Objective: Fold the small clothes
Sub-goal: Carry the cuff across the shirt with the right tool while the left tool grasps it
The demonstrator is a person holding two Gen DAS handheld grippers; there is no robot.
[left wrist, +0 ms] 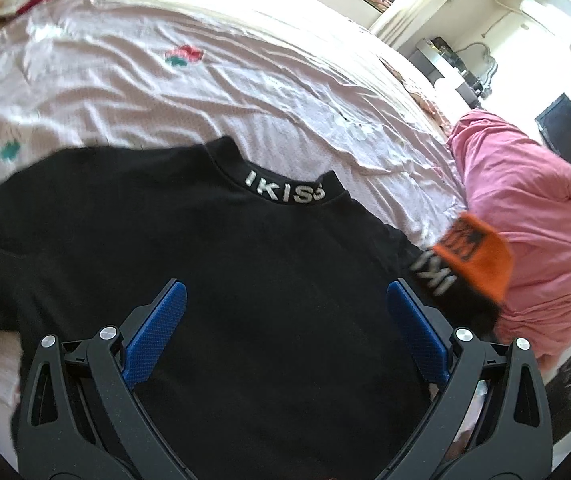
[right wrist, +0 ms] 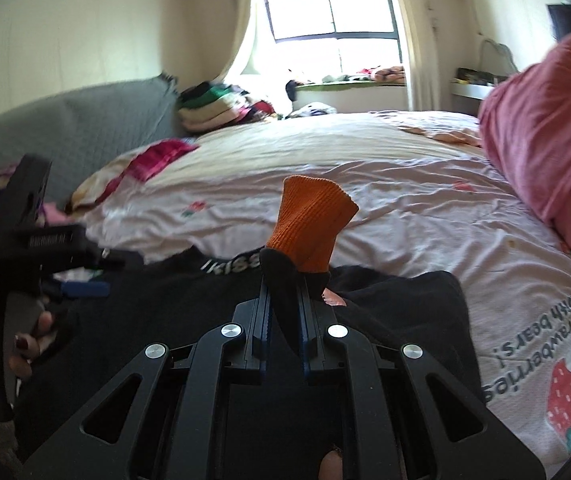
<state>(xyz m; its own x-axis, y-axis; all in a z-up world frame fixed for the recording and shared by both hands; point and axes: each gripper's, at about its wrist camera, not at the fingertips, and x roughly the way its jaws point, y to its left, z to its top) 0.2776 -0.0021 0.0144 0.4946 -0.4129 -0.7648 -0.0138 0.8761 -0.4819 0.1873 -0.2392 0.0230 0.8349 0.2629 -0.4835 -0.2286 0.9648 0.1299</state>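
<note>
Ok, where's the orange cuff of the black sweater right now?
The orange cuff sticks up from the shut jaws of the right gripper, above the black sweater on the bed; in the left wrist view it is at the right, beside the pink pillow.

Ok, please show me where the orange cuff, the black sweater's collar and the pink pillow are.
orange cuff (right wrist: 311,226): right wrist view, middle of ribbed knit.
collar (left wrist: 285,190): left wrist view, white lettering.
pink pillow (left wrist: 525,216): left wrist view, its side.
</note>
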